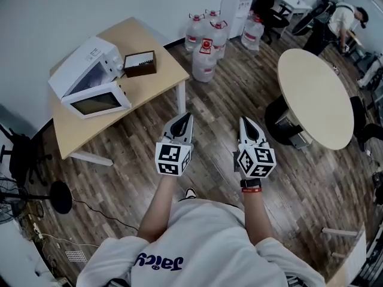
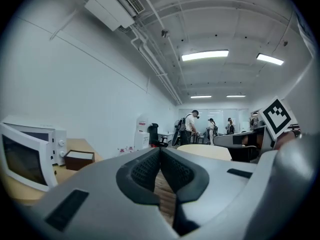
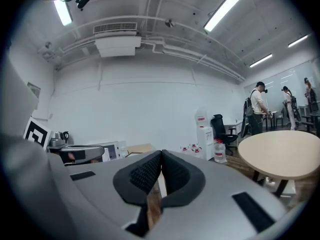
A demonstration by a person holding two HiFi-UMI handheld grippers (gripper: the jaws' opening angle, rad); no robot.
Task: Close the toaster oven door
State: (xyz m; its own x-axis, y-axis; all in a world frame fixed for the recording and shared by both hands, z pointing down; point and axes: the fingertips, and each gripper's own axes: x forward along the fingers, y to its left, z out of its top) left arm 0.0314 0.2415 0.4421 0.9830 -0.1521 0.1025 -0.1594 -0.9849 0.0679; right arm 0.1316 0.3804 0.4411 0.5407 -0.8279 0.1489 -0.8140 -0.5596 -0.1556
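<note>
The white toaster oven (image 1: pixel 84 67) stands on the wooden table (image 1: pixel 149 82) at the upper left of the head view. Its glass door (image 1: pixel 97 101) hangs open, folded down toward the table's front. In the left gripper view the toaster oven (image 2: pixel 30 154) shows at the far left. My left gripper (image 1: pixel 185 122) and right gripper (image 1: pixel 245 124) are held side by side over the wood floor, well short of the table. Both are shut with nothing between the jaws. In their own views the left gripper (image 2: pixel 160 150) and right gripper (image 3: pixel 161 153) have fingertips touching.
A brown box (image 1: pixel 139 63) sits on the table beside the oven. Several water jugs (image 1: pixel 206 46) stand on the floor behind the table. A round table (image 1: pixel 317 94) is at the right. A black chair (image 1: pixel 18 154) and a fan (image 1: pixel 12 202) stand at the left. People stand in the far background.
</note>
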